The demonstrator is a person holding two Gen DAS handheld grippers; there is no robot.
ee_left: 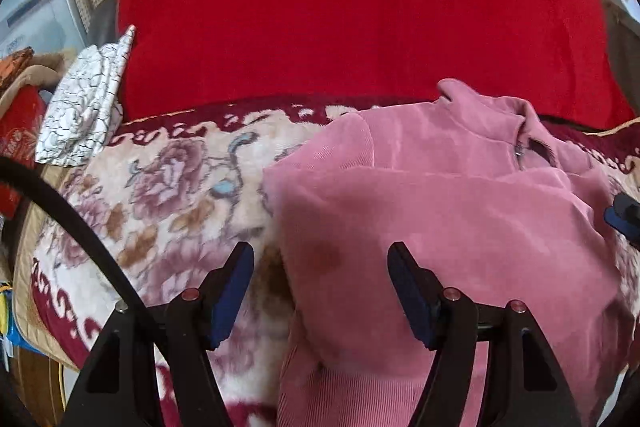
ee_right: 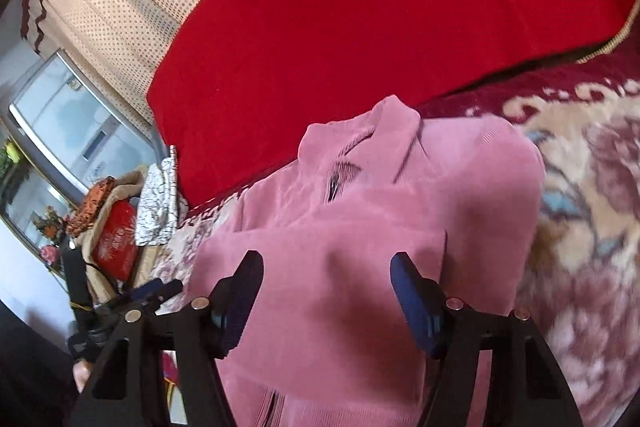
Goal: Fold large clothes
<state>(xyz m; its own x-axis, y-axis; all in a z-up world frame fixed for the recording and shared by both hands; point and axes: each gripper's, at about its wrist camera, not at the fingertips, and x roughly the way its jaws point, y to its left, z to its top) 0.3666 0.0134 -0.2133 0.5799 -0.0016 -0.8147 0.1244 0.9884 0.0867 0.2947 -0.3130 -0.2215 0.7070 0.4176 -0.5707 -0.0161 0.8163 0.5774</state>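
Pink corduroy jacket [ee_right: 360, 227] (zipped), no legible writing

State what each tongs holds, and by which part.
Nothing is held. Left tongs and right tongs both stand open above the pink jacket.

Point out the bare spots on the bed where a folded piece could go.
Free: floral blanket between the pink jacket and the white crackle-print cloth; also blanket right of the jacket in the right wrist view. The red cover behind is bare. Crowded: bedside clutter at left.
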